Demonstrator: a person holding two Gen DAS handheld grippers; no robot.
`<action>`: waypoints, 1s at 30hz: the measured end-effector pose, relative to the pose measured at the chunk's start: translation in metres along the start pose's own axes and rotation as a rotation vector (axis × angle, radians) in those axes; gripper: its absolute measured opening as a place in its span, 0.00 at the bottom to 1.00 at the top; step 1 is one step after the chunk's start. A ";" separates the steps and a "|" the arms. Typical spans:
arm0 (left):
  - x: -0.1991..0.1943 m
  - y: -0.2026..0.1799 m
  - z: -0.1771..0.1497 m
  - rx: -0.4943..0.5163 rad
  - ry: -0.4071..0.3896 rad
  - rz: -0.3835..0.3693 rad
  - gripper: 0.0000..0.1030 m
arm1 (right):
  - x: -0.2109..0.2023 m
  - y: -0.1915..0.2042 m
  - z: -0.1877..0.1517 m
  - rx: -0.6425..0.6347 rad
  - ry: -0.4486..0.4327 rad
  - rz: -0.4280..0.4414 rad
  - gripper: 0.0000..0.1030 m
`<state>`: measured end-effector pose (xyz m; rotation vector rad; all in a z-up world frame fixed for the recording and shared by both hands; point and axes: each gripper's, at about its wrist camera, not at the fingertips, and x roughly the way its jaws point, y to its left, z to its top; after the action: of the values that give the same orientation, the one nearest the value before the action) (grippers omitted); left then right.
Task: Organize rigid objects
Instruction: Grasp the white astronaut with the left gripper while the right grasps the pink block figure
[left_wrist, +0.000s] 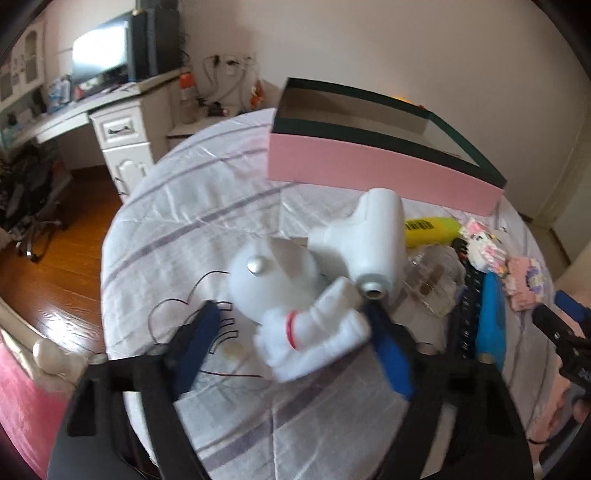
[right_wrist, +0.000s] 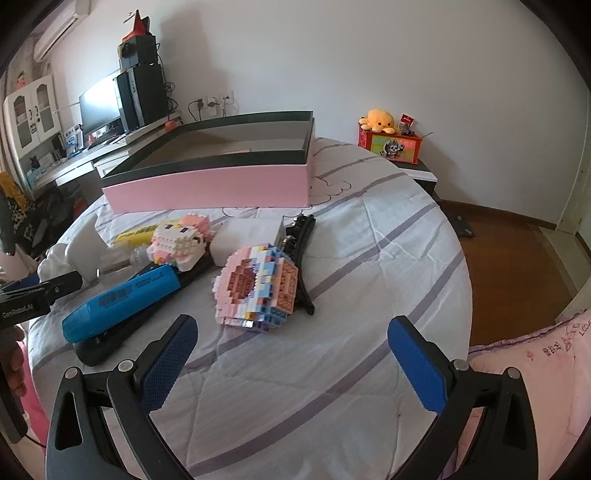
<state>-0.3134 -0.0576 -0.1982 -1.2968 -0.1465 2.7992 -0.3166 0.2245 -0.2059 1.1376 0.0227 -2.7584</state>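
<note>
The left gripper (left_wrist: 295, 325) was seen part-closed around a white astronaut figure (left_wrist: 314, 280) lying on the bed (left_wrist: 184, 229); pad contact could not be told (motion blur). The right gripper (right_wrist: 288, 365) was held open, empty, near a pink brick-built donut (right_wrist: 255, 288). A pink box (right_wrist: 210, 184) was set farther back.

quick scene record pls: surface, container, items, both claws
surface: bed with striped quilt
container: pink box, open top, upright
left claw: around white astronaut figure; grip cannot be told
right claw: open, empty, short of brick donut model
other items: blue stapler, brick character figure, yellow highlighter, black curved piece
</note>
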 end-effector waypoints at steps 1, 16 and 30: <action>-0.001 -0.001 -0.001 0.012 -0.004 0.003 0.63 | 0.001 -0.001 0.001 0.004 0.002 0.001 1.00; -0.018 0.008 -0.012 0.075 0.005 0.003 0.55 | 0.024 0.024 0.013 -0.078 0.016 -0.048 0.95; -0.015 0.007 -0.014 0.083 0.001 0.015 0.60 | 0.000 0.009 0.006 -0.038 0.017 0.065 0.59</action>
<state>-0.2930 -0.0647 -0.1970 -1.2864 -0.0203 2.7840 -0.3199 0.2154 -0.2014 1.1315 0.0396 -2.6795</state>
